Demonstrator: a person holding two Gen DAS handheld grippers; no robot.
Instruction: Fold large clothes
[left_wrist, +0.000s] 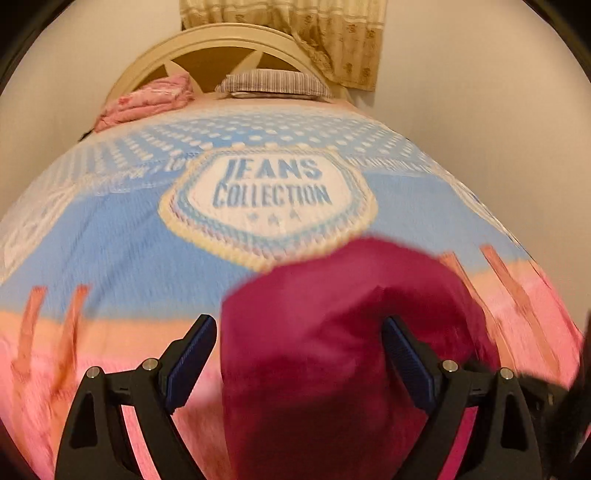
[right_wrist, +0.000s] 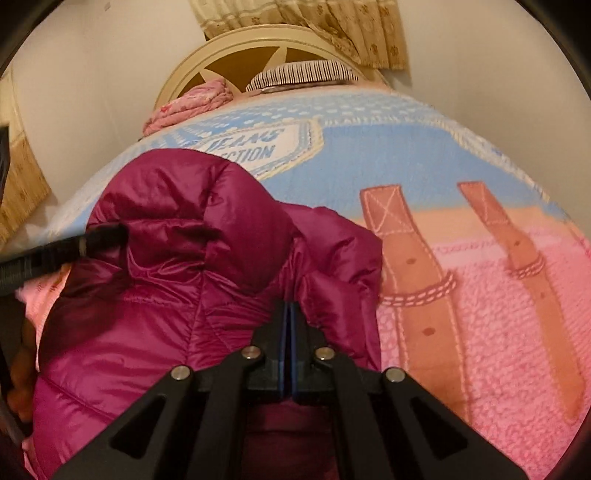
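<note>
Right gripper (right_wrist: 290, 314) clamped fully shut on a fold of the magenta puffer jacket (right_wrist: 177, 266), which lies bunched on the bed (right_wrist: 498, 295). Left gripper (left_wrist: 299, 339) wide open, straddling it, no grip. Light, squashy, slick shell: pinch seams or hem, not the padding.

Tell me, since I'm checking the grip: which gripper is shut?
The right gripper: its pads meet over the jacket. The left gripper stands wide open.

Magenta quilted jacket (right_wrist: 177, 280); blue-and-pink blanket (right_wrist: 461, 295) with white dots, tan straps; striped pillow (left_wrist: 273, 82); beige floral curtain (left_wrist: 332, 33)
</note>
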